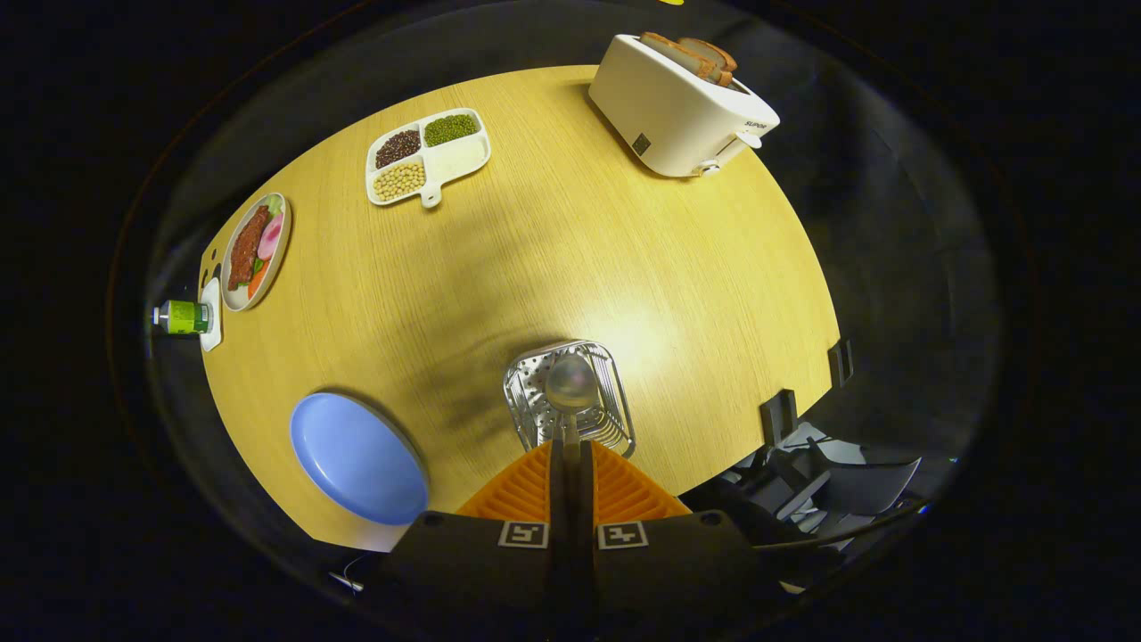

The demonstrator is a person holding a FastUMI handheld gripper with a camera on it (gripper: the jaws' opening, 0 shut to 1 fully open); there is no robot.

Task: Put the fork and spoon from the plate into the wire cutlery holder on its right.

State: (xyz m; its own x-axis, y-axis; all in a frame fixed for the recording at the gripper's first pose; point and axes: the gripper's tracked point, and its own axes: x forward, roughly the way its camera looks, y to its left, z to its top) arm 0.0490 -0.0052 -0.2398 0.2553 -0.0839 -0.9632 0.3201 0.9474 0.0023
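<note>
Tongs (570,444) closed tight on the spoon (571,385) handle, bowl poking out at 12 right over the wire cutlery holder (570,406); empty blue plate (358,457) on the counter (570,267) at the holder's 9, can't make out a fork. Further out on the pale wood-grain top: divided bean tray (429,155) at 11, food plate (256,251) and green bottle (184,316) at 10, toaster (679,105) with bread at 1. Dark booth around it, black clamps (778,415) on the edge at 3.

One bench (553,241) carrying: one spoon (571,383), one wire cutlery holder (615,401), one blue plate (357,459), one divided tray (459,160), one food plate (278,259), one toaster (673,107) with two bread slices (691,53), one green bottle (183,316).
</note>
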